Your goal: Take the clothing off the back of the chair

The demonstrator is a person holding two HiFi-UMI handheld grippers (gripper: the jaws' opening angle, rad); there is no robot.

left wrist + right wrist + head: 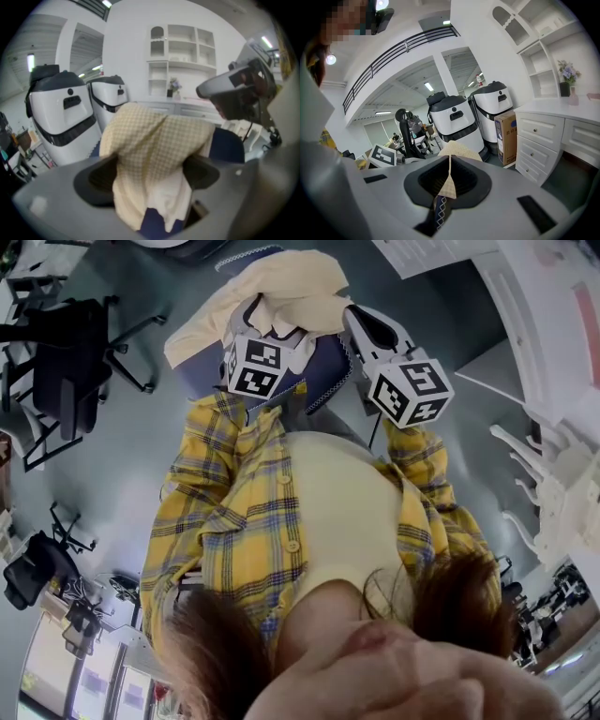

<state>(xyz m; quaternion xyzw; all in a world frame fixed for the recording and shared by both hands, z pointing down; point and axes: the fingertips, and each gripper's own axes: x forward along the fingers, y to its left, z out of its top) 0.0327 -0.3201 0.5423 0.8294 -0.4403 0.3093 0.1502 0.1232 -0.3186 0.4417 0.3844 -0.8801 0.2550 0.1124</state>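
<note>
Garment: the cream checked cloth garment (281, 287) hangs bunched over the dark blue padded chair back (328, 367).
Left gripper: the left gripper (151, 174) has its fingers (101, 178) spread wide, with a thick bunch of the garment between them.
Right gripper: the right gripper (447, 180) has its fingers (424, 180) closed on a thin fold of the same garment.
Positions: in the head view both grippers sit side by side at the chair back, the right one near the garment's edge.
</note>
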